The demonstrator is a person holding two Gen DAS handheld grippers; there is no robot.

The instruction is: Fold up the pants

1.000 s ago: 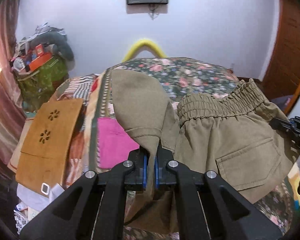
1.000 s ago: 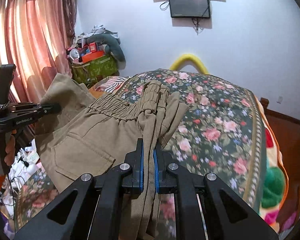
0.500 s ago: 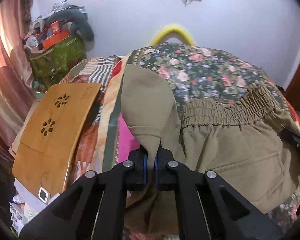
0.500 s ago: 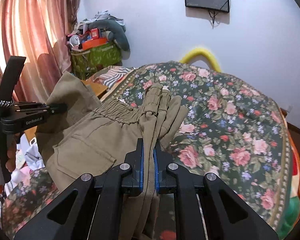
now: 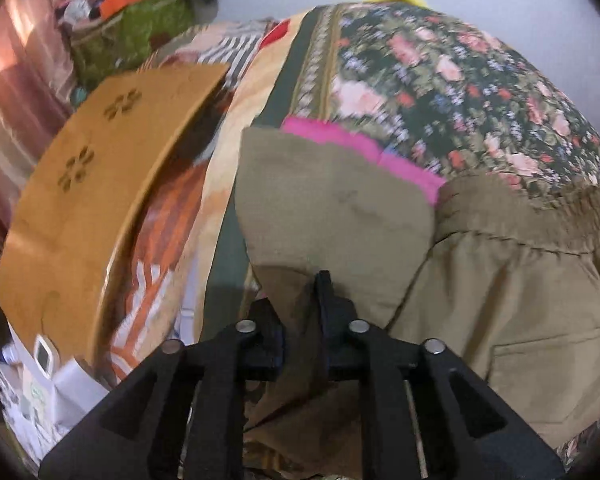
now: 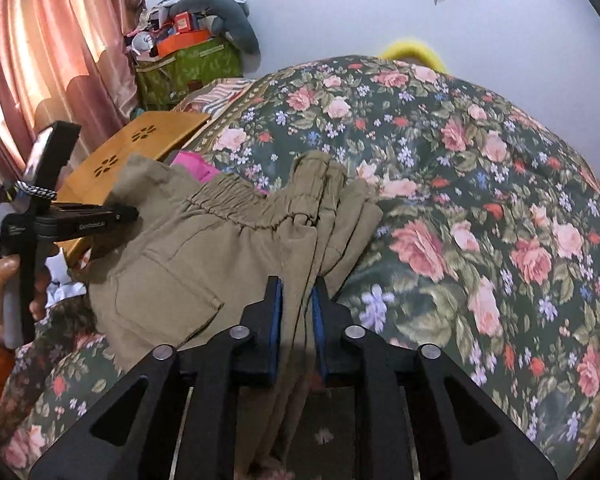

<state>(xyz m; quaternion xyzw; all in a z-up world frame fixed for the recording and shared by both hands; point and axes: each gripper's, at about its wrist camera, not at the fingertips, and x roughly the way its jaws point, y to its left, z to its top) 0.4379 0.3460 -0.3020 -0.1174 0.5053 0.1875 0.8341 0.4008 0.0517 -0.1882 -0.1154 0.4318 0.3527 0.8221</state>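
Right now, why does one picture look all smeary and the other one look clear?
Left wrist view: motion blur smears the floral blanket and wooden board. Right wrist view: sharp, roses crisp on the blanket, pink curtain glowing with backlight. Both bend at the edges, fisheye style.

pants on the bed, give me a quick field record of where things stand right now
item: khaki pants, lying on the floral bedspread
waistband: elastic, bunched, toward the wall
left gripper: jaws just opening, fabric between them
right gripper: jaws just opening, fabric fold between them
under pants: pink cloth peeking out
beside bed: wooden board
fold status: not finished
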